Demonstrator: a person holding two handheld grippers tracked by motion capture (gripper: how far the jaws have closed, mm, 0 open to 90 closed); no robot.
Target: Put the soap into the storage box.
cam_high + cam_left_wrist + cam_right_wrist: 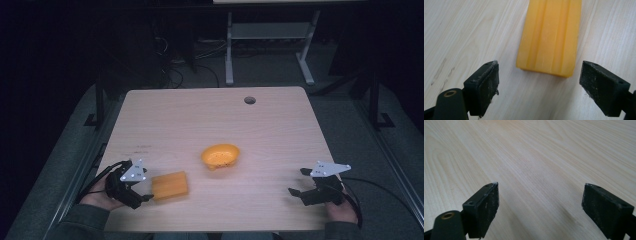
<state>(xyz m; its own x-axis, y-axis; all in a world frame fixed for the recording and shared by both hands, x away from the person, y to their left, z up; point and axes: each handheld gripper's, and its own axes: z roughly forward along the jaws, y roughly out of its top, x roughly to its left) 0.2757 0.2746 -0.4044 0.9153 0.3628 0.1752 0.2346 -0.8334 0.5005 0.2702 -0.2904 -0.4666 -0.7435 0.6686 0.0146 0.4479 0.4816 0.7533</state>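
On pale wooden table (210,117): orange block (170,185) lying flat near front-left, just ahead of left gripper (142,196), jaws wide, not touching. Orange bowl (220,155) mid-table, contents unclear. Right gripper (298,182) front-right, jaws wide, holding nothing. No readable writing.

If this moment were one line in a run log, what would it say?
left gripper: open, facing ridged orange block, not touching | right gripper: open over bare wooden table | orange plastic bowl: mid-table, untouched
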